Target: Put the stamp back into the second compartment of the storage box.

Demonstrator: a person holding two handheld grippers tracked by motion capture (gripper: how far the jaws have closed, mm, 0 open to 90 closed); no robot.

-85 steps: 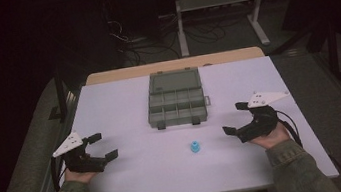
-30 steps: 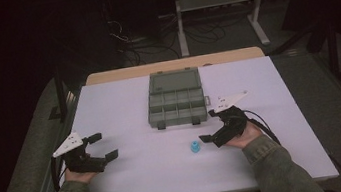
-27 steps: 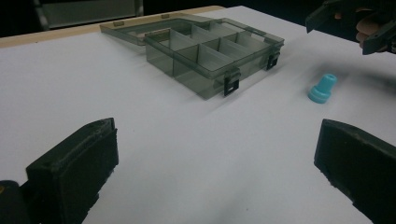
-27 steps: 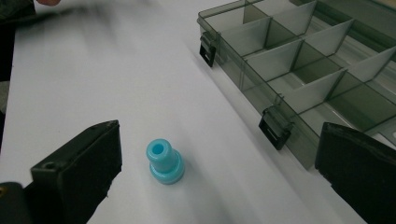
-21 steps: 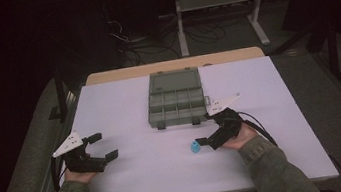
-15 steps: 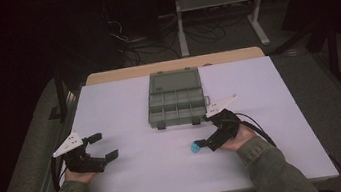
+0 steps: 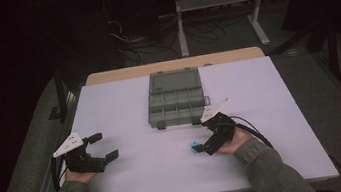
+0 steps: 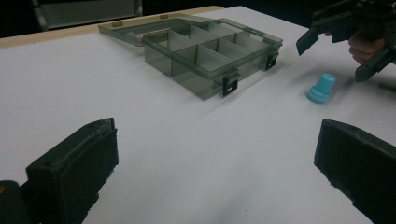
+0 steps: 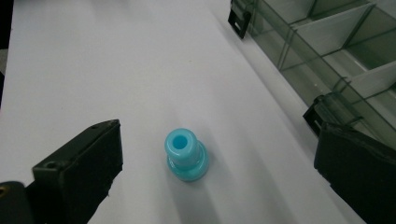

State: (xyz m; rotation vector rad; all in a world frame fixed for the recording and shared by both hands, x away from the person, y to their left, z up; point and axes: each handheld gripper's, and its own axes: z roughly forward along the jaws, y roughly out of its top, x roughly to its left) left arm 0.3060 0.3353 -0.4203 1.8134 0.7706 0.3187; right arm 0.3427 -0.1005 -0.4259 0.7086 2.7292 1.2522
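Blue peg point(image 9: 186, 154), small, flanged and hollow-topped, stands upright on the white worktop point(image 7: 124, 107) at lower centre, below the grey compartment box point(image 7: 175, 99). Right tongs point(image 7: 205, 148) have been brought in from the right, spread around it; a grasp seems imminent. Left tongs point(image 7: 107, 146) stay spread, idle.

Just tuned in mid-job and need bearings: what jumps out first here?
The small blue plastic piece stands upright on the white table, between the open jaws of the right gripper but untouched. Just beyond it lies the open grey compartment box, its visible cells empty. The left gripper rests open near the table's left edge.
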